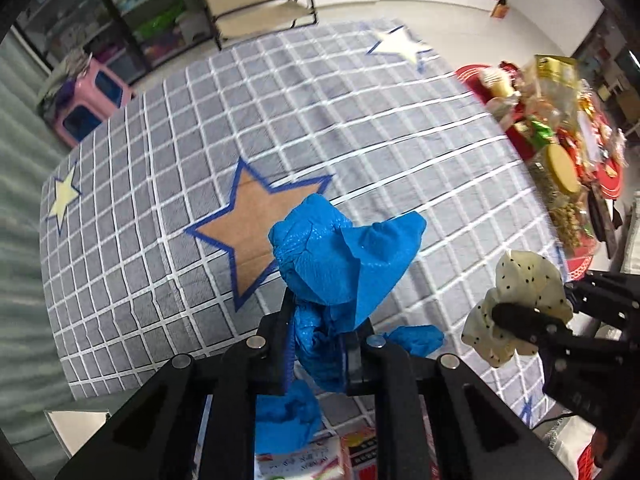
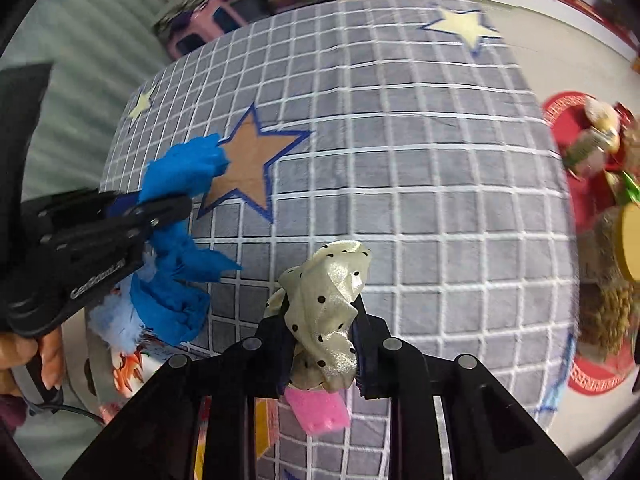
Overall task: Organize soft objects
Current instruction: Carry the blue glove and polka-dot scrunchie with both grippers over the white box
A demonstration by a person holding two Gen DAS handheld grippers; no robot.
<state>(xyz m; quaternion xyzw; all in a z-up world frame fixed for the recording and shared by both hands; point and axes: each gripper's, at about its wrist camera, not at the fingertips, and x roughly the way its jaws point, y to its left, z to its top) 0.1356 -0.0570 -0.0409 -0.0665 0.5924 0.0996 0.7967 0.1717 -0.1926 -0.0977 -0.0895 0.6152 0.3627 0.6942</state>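
Observation:
A crumpled blue cloth (image 1: 340, 248) hangs above the grey checked cover (image 1: 360, 128), and my left gripper (image 1: 320, 312) is shut on it. Part of the cloth droops below the fingers. To the right, my right gripper (image 1: 516, 320) is shut on a cream scrunchie with black dots (image 1: 524, 276). In the right wrist view the scrunchie (image 2: 328, 292) sits pinched between the fingers of my right gripper (image 2: 322, 320). The left gripper (image 2: 172, 208) holds the blue cloth (image 2: 184, 168) at the left, over the edge of a brown star (image 2: 252, 160).
A pink spongy block (image 2: 320, 408) and a pale blue fluffy thing (image 2: 120, 328) lie below the grippers near printed packets (image 1: 304, 460). A red tray (image 1: 472, 74) with snacks and a yellow-lidded jar (image 1: 562, 168) stands at the right. A pink stool (image 1: 86, 104) and a folding chair (image 1: 256, 4) stand beyond.

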